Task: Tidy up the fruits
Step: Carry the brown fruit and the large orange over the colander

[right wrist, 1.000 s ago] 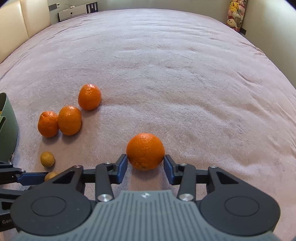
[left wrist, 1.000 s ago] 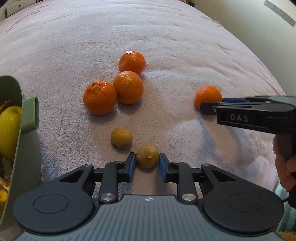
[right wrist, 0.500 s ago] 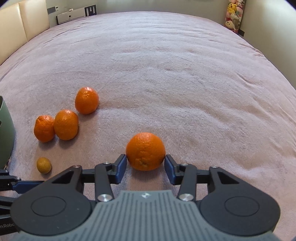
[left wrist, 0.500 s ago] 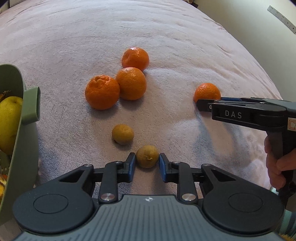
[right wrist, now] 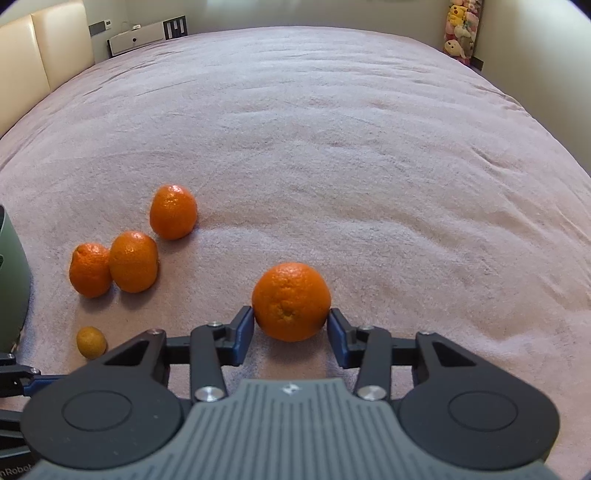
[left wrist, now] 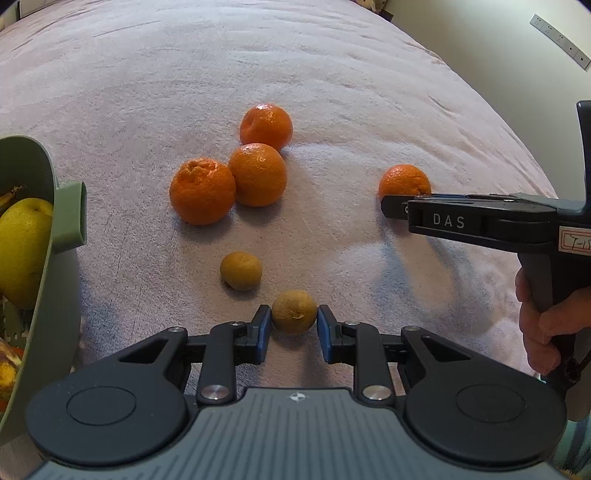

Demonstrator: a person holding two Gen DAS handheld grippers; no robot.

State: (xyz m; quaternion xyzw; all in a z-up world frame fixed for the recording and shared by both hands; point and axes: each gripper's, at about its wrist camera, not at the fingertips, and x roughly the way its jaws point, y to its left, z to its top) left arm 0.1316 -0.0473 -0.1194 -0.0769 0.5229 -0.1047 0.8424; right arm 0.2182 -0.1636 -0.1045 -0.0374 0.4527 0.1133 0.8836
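Grips on both sides match the earlier frames, neither hand having moved. Left gripper (left wrist: 294,326) is clamped on a small brown fruit (left wrist: 294,311), possibly a longan. Right gripper (right wrist: 291,325) pinches a mandarin (right wrist: 291,301) on the bed (right wrist: 332,147); neither is lifted toward the green basket (left wrist: 55,258).

You have a pink blanket (right wrist: 332,147) spread over the bed. At eleven o'clock stands a cream headboard (right wrist: 40,48) beside a white box (right wrist: 136,37); at one o'clock, stuffed toys (right wrist: 460,31).
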